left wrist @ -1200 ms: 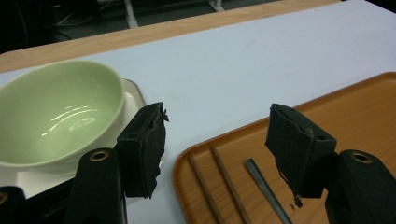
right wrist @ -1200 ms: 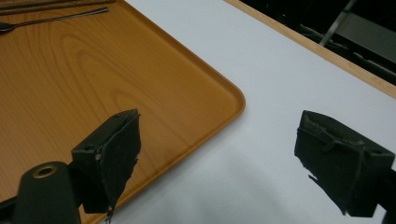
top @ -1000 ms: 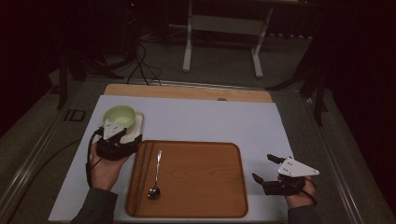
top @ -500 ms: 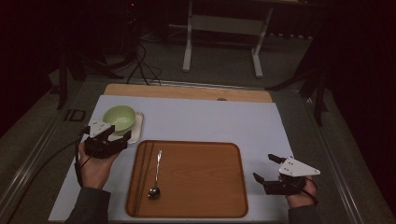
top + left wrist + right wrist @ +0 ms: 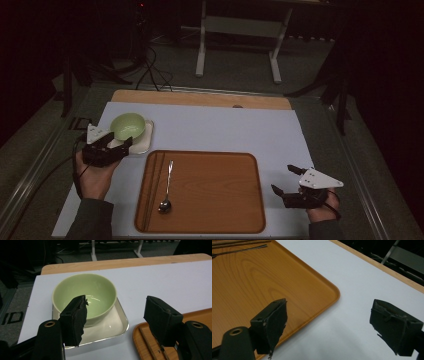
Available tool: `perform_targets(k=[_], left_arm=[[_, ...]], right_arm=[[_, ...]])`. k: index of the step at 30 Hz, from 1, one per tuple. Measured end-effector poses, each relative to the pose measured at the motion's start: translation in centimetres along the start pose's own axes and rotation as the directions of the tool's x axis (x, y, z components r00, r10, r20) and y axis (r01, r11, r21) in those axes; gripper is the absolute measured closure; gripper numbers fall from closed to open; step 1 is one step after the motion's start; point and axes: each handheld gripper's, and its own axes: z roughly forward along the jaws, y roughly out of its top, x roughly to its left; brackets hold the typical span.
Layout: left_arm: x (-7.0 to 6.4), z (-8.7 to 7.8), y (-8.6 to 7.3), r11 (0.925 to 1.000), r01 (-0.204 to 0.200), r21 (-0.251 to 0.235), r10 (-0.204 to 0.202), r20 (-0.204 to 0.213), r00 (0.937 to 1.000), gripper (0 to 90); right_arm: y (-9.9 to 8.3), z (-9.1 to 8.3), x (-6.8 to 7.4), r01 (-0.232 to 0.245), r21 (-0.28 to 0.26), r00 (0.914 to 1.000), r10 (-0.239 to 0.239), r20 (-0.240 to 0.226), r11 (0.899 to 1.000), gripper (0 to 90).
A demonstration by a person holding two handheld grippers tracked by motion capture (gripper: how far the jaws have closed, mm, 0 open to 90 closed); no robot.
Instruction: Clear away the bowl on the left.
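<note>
A pale green bowl (image 5: 127, 126) (image 5: 85, 293) stands in a small square white dish (image 5: 146, 142) (image 5: 112, 326) at the left of the white mat. My left gripper (image 5: 118, 143) (image 5: 115, 315) is open just in front of the dish. One of its jaws stands before the bowl's near wall and the other over the mat beside a wooden tray (image 5: 215, 195) (image 5: 200, 315). A spoon (image 5: 167, 187) and brown chopsticks (image 5: 151, 185) lie on the tray's left part. My right gripper (image 5: 282, 178) (image 5: 327, 322) is open and holds nothing, just past the tray's right edge (image 5: 262, 277).
The white mat (image 5: 225, 132) covers a wooden tabletop whose far edge (image 5: 200, 98) shows as a light strip. Beyond it are a dark floor, cables and a metal stand (image 5: 237, 30). The table's metal rim runs along both sides.
My left gripper has slid left and back from over the dish to its near left corner. The bowl, dish and right gripper have stayed put.
</note>
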Motion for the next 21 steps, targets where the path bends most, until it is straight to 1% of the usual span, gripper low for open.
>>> perform_targets(k=[4,8,11,13,17,19,21], left_arm=[[0.6,0.2,-0.1,0.9999,0.014,0.004,-0.014,-0.019,0.9997,34.1],[1.0,0.6,-0.2,0.9994,0.035,-0.001,-0.035,-0.061,0.9975,30.1],[1.3,0.9,-0.5,0.9987,0.05,0.004,-0.05,-0.078,0.9957,28.5],[1.6,1.1,-0.7,0.9978,0.066,0.012,-0.065,-0.078,0.9949,28.5],[2.0,1.5,-0.8,0.9963,0.082,0.024,-0.08,-0.084,0.9932,28.5],[2.3,1.7,-0.8,0.9935,0.113,0.018,-0.111,-0.084,0.9903,28.5],[2.6,2.0,-0.7,0.9888,0.149,0.008,-0.148,-0.081,0.9857,28.5]], right_arm=[[0.0,0.0,0.0,-0.003,-0.001,1.0,0.003,0.002,1.0,14.1],[-0.1,-0.1,-0.1,-0.004,-0.002,1.0,0.004,0.001,1.0,14.1],[-0.1,-0.1,-0.1,-0.008,-0.004,1.0,0.008,0.003,1.0,14.1],[-0.1,-0.2,-0.1,-0.012,-0.006,0.9999,0.012,0.006,1.0,14.1],[-0.2,-0.3,-0.2,-0.028,-0.012,0.9995,0.028,0.013,1.0,14.1],[-0.2,-0.3,-0.3,-0.034,-0.012,0.9993,0.034,0.017,0.999,14.1],[-0.2,-0.3,-0.3,-0.036,-0.01,0.9992,0.036,0.019,0.999,14.0]])
